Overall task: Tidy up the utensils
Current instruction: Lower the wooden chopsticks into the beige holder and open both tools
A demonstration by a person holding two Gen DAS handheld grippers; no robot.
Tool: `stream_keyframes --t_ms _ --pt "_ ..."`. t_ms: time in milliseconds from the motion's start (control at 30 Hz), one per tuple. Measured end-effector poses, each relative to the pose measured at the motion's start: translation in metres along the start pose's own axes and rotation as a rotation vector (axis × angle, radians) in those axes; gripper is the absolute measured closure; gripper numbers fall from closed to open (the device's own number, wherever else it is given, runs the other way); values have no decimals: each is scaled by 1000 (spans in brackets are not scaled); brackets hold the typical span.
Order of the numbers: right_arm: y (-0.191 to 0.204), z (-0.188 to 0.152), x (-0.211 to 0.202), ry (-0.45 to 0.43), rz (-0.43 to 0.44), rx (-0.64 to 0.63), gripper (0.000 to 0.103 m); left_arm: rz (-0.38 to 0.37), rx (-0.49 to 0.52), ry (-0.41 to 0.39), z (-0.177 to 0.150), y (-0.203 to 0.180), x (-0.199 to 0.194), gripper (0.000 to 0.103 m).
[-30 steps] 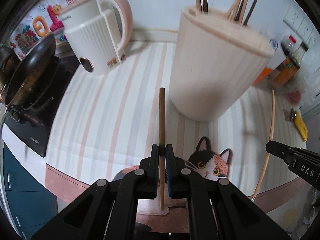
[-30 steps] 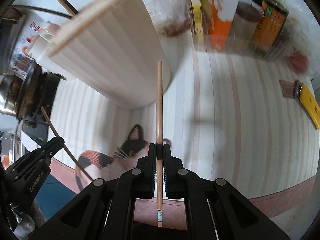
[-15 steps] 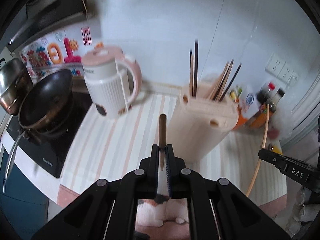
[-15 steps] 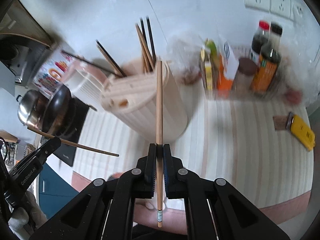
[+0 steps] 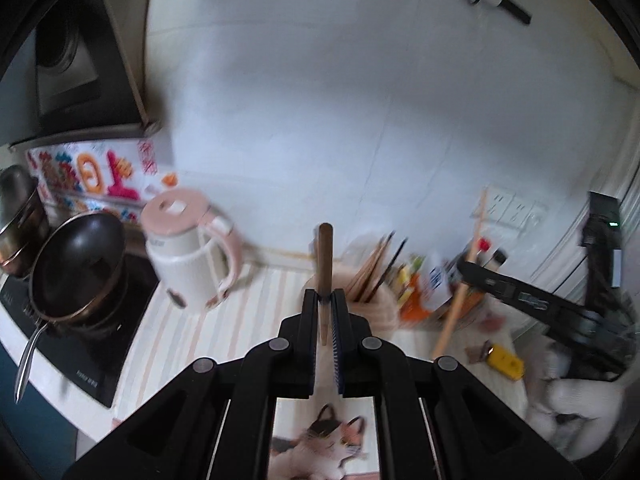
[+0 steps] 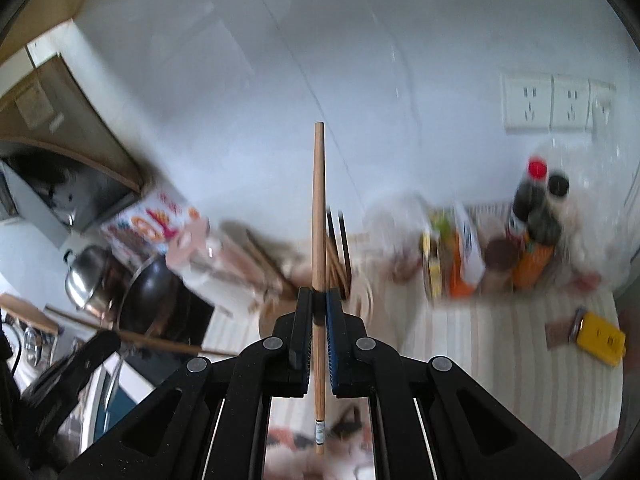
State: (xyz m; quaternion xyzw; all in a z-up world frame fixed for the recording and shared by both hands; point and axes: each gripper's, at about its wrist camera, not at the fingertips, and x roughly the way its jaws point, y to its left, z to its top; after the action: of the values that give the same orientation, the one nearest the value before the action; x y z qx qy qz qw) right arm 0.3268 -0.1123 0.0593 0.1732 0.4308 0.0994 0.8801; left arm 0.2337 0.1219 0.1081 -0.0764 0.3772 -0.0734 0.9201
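Soft, even daylight is washing the white wall [image 5: 360, 100]; motion blur is smearing the bottles [image 6: 532, 216], and fisheye edges are darkening and bending.

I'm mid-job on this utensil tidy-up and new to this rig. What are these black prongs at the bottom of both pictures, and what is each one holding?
There is no robot arm: a person carries a two-finger gripper in each hand, and each picture comes from a fisheye camera on one gripper, looking forward along its fingers.

In the left wrist view, the left gripper is shut on a darker wooden chopstick. In the right wrist view, the right gripper is shut on a longer light chopstick.

Each gripper also shows at the edge of the other's view.

On the striped counter stand a beige utensil holder with chopsticks in it, a pink and white kettle, and condiment bottles. A pan sits on the stove.
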Motion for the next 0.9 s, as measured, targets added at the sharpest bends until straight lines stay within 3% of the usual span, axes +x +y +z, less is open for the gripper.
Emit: stream_keyframes --t_ms 233,567,800,900 --pt "10 41 25 -143 -50 9 96 5 34 -31 33 -21 27 99" --pt "-4 51 85 -270 -64 40 96 27 35 113 47 -15 116 99" --pt "-2 43 114 -258 -64 -25 96 10 -2 207 36 -9 141 98" --pt "-3 38 116 -255 -74 -35 96 11 3 200 35 -9 140 97"
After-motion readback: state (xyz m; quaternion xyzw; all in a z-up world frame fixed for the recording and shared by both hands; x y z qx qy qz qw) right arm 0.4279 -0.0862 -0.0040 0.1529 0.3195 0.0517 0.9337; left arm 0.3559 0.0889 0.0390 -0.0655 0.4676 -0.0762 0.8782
